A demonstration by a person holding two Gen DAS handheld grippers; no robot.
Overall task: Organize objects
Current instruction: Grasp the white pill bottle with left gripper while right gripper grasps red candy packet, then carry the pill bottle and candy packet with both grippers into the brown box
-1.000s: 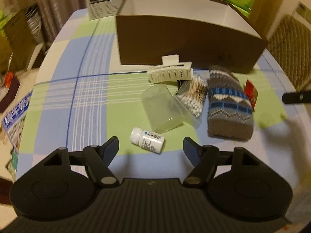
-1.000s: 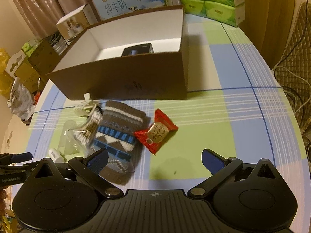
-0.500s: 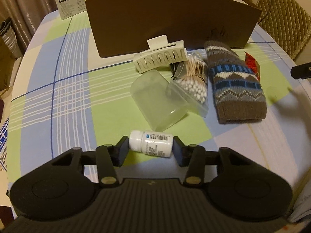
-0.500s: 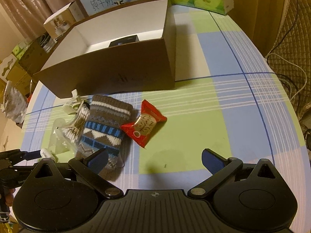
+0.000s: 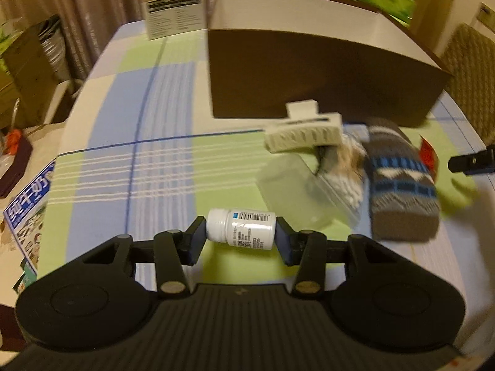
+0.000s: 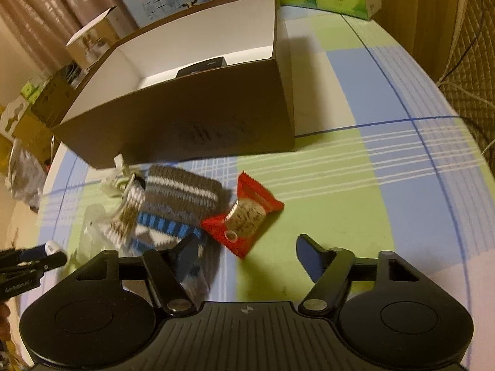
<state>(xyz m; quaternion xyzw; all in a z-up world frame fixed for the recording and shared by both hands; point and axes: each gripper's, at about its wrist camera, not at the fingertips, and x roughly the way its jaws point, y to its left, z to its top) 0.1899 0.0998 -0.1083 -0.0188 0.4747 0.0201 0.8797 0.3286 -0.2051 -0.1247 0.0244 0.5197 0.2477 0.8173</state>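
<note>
The counter [image 6: 386, 185], covered in a blue, green and white checked cloth, carries everything here. Largest on it is the open brown cardboard box [image 6: 191, 123] with white inner walls, standing toward the far edge; a dark flat item [image 6: 201, 66] lies on its floor, too little of it showing to identify. Just in front of the box's near wall lies a cluster of smaller things. The knitted grey sleeve [image 5: 399, 179] with blue and white bands lies lengthwise, pointing from the box toward the near edge. Beside it on the left-hand side is a clear plastic container [image 5: 294, 191] tipped on its side, with a bundle of cotton swabs [image 5: 346, 179] between the two, blurred. A cream hair claw clip [image 5: 303, 131] sits nearest the box wall, above the container. A red snack wrapper [image 6: 244, 216] lies on the other side of the sleeve, touching its edge. The left tool [image 5: 239, 232] is closed on a small white pill bottle [image 5: 241, 228], which lies crosswise between the pads, cap toward the left pad, over the near part of the counter in front of the container. The right tool [image 6: 247, 256] hangs spread wide and unloaded, just short of the wrapper, its left finger over the sleeve's near end.
</note>
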